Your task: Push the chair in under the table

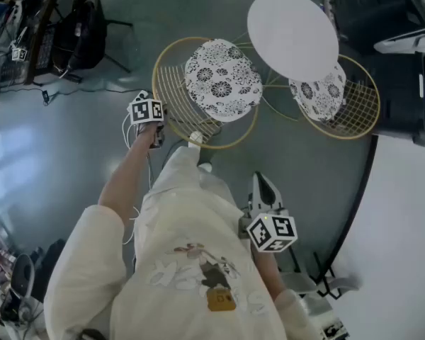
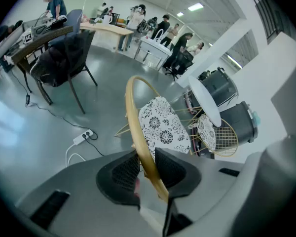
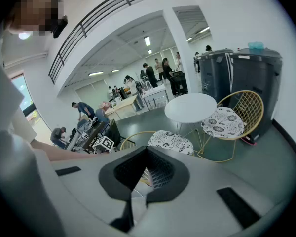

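Grey workshop floor spreads below you in the head view, with the round white table [image 1: 292, 34] standing toward the floor's right-hand edge, close to two dark bins [image 1: 404, 91] by the wall. Your wire chair [image 1: 178, 98], gold-framed with a patterned cushion [image 1: 222, 80], sits just left of the table. The cushion's far edge meets the tabletop's rim in the picture, and most of the seat is out in the open. A second wire chair [image 1: 354, 108] on the table's other side has its seat partly beneath the tabletop. Your left gripper [image 1: 156, 121] is at the near chair's back hoop. Your right gripper [image 1: 261, 180] hangs well apart over bare floor, touching nothing.

Left gripper view: your jaws pinch the gold hoop [image 2: 134, 107] of the chair's back, one ribbed pad on each side of it. The cushion, the table and the second chair line up beyond. A white power strip [image 2: 83, 137] lies on the floor to the left, near a black chair [image 2: 64, 58].

Right gripper view: your jaws are pressed together with nothing between them. They point toward the table, both wire chairs and the bins. The left gripper's marker cube [image 3: 105, 143] shows at the left.
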The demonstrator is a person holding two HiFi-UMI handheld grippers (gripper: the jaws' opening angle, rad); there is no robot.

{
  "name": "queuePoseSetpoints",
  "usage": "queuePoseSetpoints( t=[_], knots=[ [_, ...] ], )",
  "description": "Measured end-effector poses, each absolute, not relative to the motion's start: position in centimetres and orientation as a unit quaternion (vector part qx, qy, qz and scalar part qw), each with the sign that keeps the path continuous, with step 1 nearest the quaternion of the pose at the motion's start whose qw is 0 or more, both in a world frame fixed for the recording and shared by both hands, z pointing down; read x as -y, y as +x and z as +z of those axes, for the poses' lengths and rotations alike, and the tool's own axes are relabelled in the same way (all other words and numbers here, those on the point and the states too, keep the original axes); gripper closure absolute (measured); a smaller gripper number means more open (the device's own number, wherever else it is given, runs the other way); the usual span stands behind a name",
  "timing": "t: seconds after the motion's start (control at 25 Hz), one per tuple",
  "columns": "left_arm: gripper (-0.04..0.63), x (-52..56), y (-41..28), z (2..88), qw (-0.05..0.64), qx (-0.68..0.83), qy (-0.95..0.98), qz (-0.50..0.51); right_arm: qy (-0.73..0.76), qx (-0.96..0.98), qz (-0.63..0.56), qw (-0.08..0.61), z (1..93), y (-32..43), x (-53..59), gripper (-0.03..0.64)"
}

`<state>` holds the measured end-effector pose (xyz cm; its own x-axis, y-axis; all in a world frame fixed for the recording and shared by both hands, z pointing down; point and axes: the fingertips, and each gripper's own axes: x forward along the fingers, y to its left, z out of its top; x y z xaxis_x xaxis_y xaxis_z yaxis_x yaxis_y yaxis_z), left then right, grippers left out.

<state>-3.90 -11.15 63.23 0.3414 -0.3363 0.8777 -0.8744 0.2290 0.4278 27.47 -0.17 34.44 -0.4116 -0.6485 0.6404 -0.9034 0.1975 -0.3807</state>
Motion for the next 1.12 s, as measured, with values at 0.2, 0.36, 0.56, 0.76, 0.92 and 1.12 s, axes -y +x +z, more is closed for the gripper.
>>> queuePoseSetpoints(
  t=[0.2,0.36,0.56,0.76,0.92,1.12],
  knots=[
    [0.488,1.6,-6.3,63.5,0.602,0.557,0.532,0.209,0.532,0.737,0.392,0.143,36.5,29.5,-9.0,0.609],
    [0.451,-2.5,-9.8,61.1,0.54,0.606,0.533,0.237,0.552,0.722,0.401,0.118,37.7,27.9,-17.8,0.609],
    [0.454,-6.6,-7.5,48.5,0.36,0.606,0.663,0.253,0.556,0.73,0.383,0.102,36.2,26.5,-25.5,0.609],
    [0.454,-12.9,3.4,38.0,0.287,0.51,0.781,0.219,0.563,0.739,0.363,0.064,34.6,25.6,-27.5,0.609],
    [0.486,-18.1,7.7,35.1,0.284,0.474,0.804,0.219,0.559,0.746,0.359,0.039,33.4,24.6,-28.2,0.607],
    [0.576,-22.3,6.7,34.2,0.28,0.462,0.81,0.228,0.568,0.746,0.349,0.014,33.2,22.3,-30.1,0.607]
  ],
)
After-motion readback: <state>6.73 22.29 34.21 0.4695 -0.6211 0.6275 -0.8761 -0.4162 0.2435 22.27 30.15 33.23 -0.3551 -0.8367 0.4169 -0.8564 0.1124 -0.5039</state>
